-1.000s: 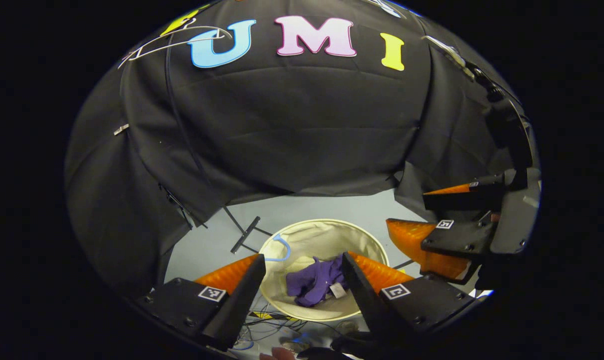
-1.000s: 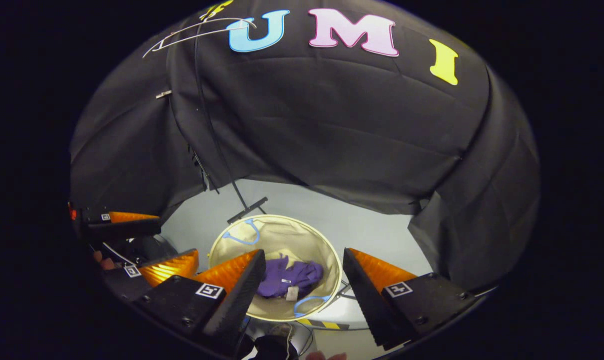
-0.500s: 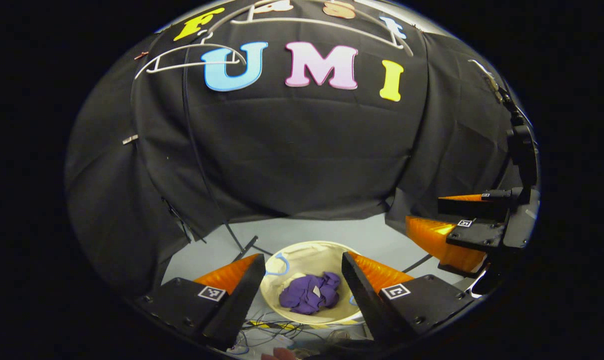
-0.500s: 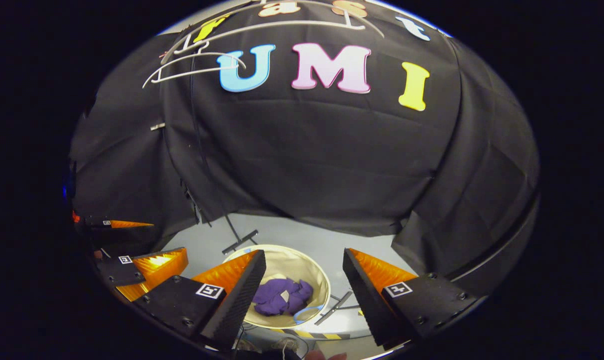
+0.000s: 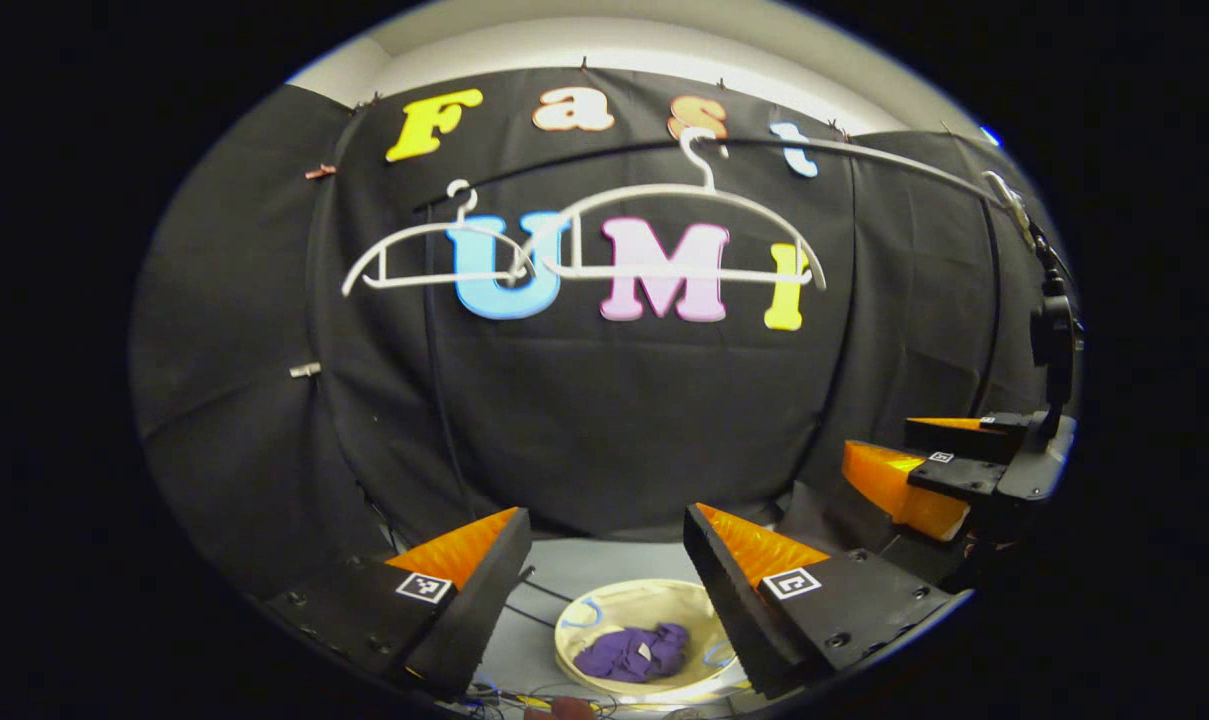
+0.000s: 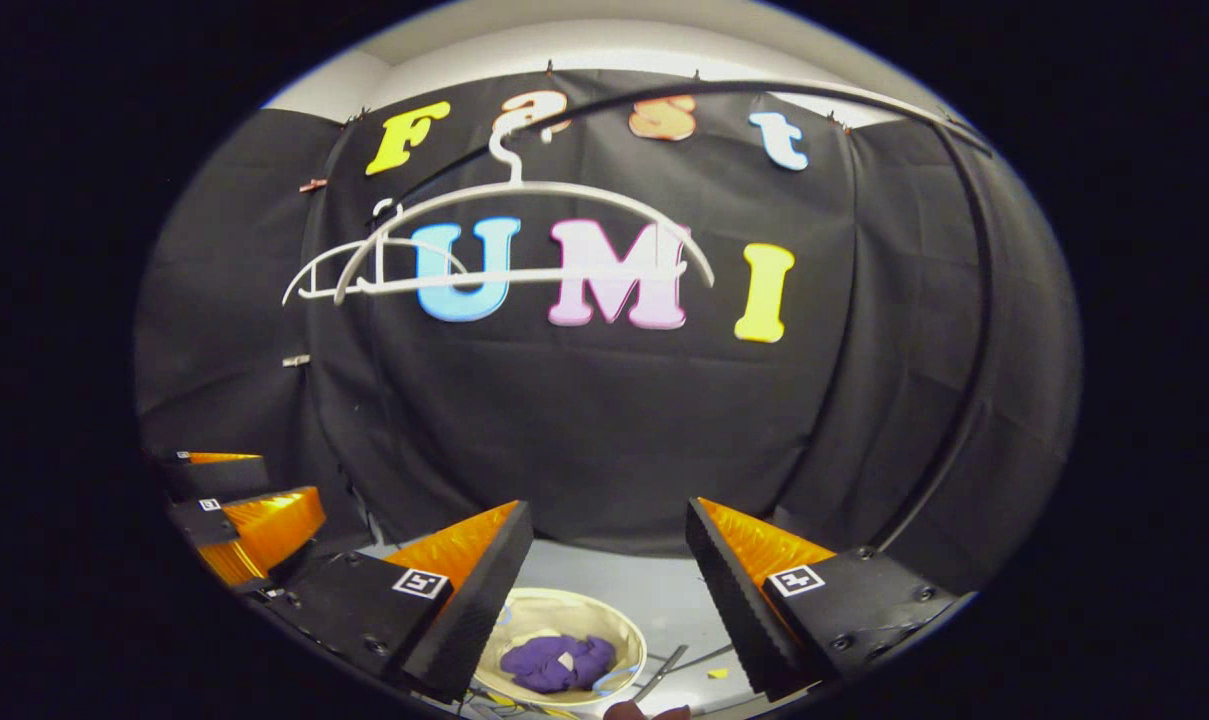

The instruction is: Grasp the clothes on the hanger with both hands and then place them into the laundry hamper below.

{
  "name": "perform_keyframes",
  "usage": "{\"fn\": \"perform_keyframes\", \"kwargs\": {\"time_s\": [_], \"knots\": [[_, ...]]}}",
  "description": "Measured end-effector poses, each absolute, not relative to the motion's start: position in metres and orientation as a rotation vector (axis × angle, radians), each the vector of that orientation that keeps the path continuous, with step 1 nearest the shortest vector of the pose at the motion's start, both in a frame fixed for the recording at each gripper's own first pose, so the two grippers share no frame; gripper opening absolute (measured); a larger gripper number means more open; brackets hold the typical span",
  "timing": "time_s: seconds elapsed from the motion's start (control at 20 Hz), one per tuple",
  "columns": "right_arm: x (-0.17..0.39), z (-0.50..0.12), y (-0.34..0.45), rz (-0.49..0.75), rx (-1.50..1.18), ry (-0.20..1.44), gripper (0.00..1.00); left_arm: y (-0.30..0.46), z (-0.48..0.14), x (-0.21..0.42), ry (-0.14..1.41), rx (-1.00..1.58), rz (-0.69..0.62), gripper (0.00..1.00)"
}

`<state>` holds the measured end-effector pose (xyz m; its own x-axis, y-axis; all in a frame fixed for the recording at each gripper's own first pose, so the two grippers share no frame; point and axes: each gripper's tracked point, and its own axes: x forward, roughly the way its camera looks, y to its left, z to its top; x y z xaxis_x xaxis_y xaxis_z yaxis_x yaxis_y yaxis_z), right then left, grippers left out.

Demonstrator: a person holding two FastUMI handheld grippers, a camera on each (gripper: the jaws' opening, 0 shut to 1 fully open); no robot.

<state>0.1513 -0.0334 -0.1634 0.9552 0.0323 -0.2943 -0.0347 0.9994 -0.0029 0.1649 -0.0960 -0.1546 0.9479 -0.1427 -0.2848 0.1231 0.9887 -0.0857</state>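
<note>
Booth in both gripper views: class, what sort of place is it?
Probably a staged laundry booth for recording: two bare hangers on a rail, a hamper holding purple clothes below, black cloth for walls.

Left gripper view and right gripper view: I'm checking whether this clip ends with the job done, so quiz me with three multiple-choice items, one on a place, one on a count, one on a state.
1. Where is the purple garment?
A. on a hanger
B. in the laundry hamper
C. between a tool's fingers

2. How many white hangers hang on the rail?
A. one
B. two
C. four

3. What state are the left tool and the right tool in?
A. both open, holding nothing
B. both shut on cloth
C. left shut, right open

Answers: 1 B, the garment lies crumpled inside the round hamper; 2 B, a larger and a smaller bare hanger overlap on the rail; 3 A, each tool's fingers stand wide apart with nothing between them.
</note>
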Motion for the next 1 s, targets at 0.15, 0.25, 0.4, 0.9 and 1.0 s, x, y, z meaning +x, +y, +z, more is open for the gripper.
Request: {"fn": "perform_keyframes", "kwargs": {"time_s": [0.15, 0.25, 0.4, 0.9, 1.0], "knots": [[0.142, -0.107, -0.024, 0.019, 0.001, 0.200, 0.99, -0.076, -0.106, 0.154, 0.194, -0.077, -0.115, 0.97], [0.133, -0.080, -0.021, 0.009, -0.022, 0.153, 1.00, -0.064, -0.077, 0.144, 0.135, -0.079, -0.108, 0.97], [0.116, -0.052, -0.013, -0.011, -0.031, 0.108, 1.00, -0.045, -0.044, 0.128, 0.058, -0.080, -0.089, 0.99], [0.069, 0.027, 0.023, 0.006, -0.052, -0.072, 0.99, -0.017, 0.007, 0.081, -0.043, -0.063, -0.069, 0.97], [0.065, 0.032, 0.026, 0.006, -0.057, -0.079, 0.99, -0.015, 0.010, 0.076, -0.046, -0.059, -0.062, 0.99]]}}
